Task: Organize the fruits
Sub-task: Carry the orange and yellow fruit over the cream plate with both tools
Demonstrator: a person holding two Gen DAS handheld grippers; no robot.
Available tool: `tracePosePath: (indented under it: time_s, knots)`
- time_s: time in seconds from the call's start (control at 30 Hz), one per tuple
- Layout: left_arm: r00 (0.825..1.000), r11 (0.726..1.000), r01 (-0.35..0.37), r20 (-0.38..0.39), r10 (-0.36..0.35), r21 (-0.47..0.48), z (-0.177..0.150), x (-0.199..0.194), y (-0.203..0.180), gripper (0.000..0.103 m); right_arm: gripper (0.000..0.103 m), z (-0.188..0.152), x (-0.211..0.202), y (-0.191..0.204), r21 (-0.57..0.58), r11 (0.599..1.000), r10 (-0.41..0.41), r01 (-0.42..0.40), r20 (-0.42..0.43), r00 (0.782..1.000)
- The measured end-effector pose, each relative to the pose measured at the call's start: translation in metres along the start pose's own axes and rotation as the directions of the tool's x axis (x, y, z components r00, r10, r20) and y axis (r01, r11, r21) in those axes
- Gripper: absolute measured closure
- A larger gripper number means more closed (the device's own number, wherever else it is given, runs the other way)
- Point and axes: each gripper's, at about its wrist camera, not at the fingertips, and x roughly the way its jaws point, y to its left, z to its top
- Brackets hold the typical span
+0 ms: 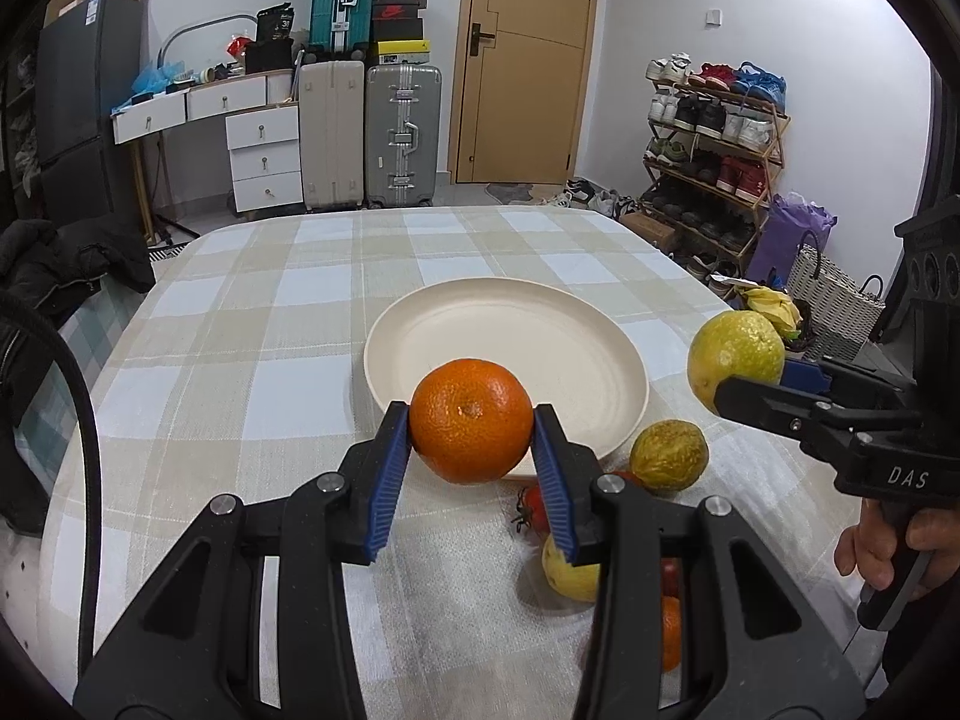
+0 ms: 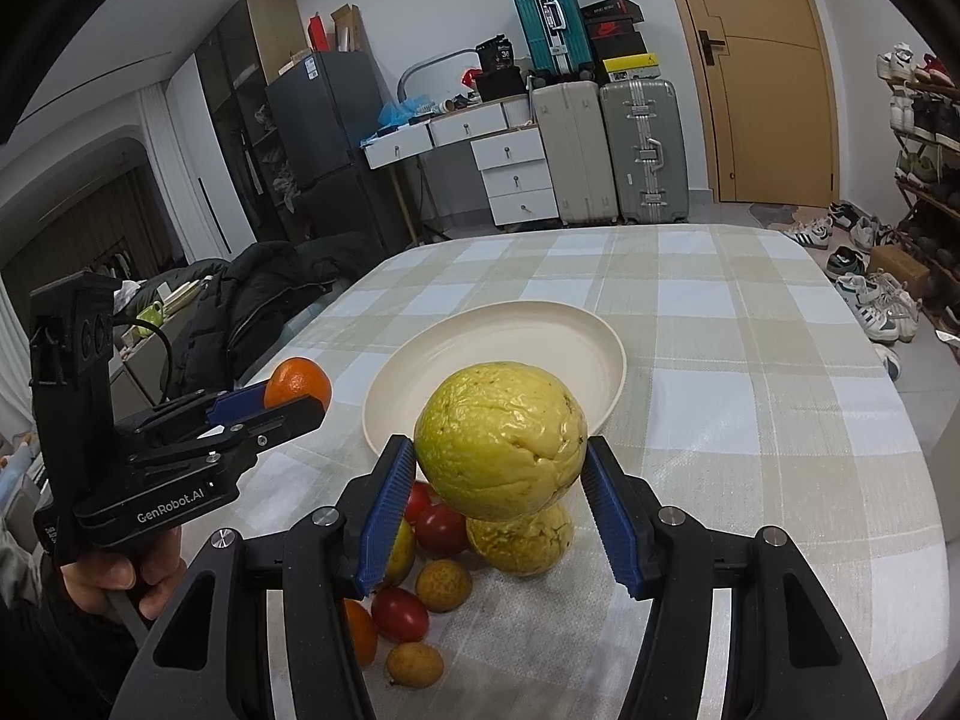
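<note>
My left gripper (image 1: 472, 429) is shut on an orange (image 1: 471, 420) and holds it above the near rim of a cream plate (image 1: 558, 324). My right gripper (image 2: 501, 468) is shut on a large yellow-green fruit (image 2: 501, 441), held above the table just in front of the plate (image 2: 540, 330). The right gripper with its fruit (image 1: 735, 360) shows at the right of the left wrist view. The left gripper with the orange (image 2: 297, 384) shows at the left of the right wrist view. Loose fruit lies below: a yellow-green fruit (image 2: 522, 543), red tomatoes (image 2: 441, 528), small yellow fruits (image 2: 443, 585).
The table wears a checked cloth (image 1: 270, 312). A dark jacket (image 2: 258, 294) lies off its left side. Suitcases (image 1: 402, 138), white drawers (image 1: 264, 150) and a shoe rack (image 1: 714, 144) stand behind the table. A person's hand (image 1: 888, 546) holds the right gripper's handle.
</note>
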Motion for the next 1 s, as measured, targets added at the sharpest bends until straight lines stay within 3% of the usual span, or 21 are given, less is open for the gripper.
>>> tracePosePath:
  time_s: [1.0]
  knots:
    - [0.994,1.0,-0.024,-0.103,0.023,-0.011,0.013,0.084,0.004,0.065,0.045,0.022,0.064,-0.008,0.014,0.999,-0.029,0.031,-0.113,0.993]
